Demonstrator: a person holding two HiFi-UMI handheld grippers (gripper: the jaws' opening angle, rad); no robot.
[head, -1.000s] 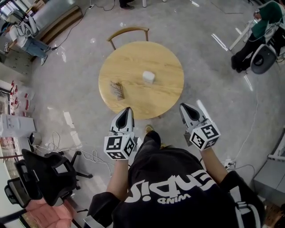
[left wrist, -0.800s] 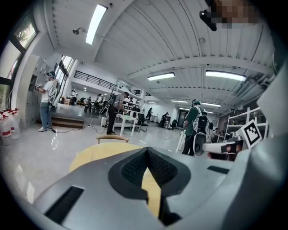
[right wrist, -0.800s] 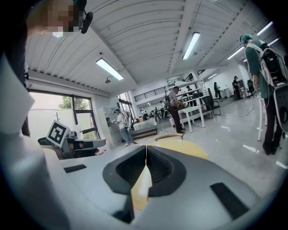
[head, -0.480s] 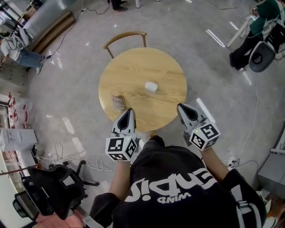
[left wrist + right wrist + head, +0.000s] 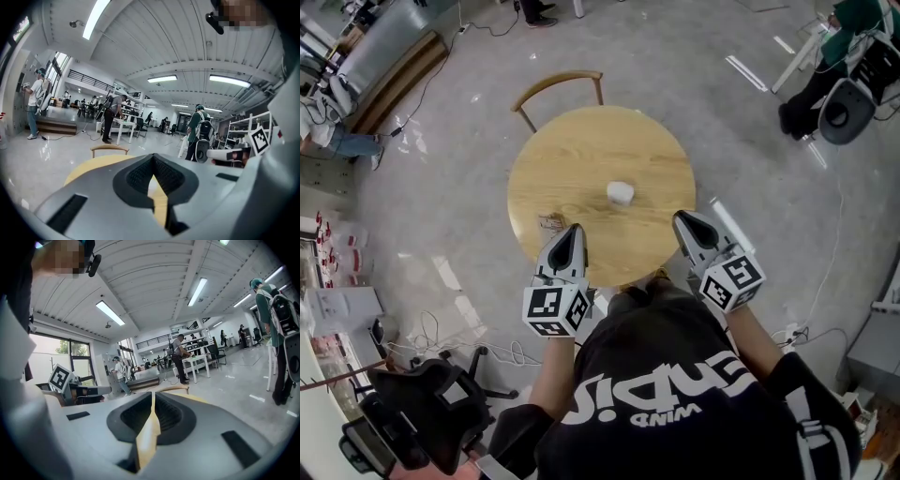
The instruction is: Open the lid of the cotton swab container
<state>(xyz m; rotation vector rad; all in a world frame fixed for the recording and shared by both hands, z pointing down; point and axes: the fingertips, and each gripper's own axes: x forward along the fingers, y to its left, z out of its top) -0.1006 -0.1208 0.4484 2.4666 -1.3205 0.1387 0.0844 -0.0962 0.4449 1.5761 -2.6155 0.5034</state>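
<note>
Cotton swab container [image 5: 620, 193] sits mid table [image 5: 572, 155], well ahead of both grippers (lid detail too small to tell). Left gripper [image 5: 571, 232] and right gripper [image 5: 682, 219] have jaws together, empty. Best approach: reach in, spread jaws, steady the body with one, lift the lid with the other.

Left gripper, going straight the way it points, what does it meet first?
Probably the round table, whose top shows just past its jaws; height is unclear, so it could skim over.
</note>
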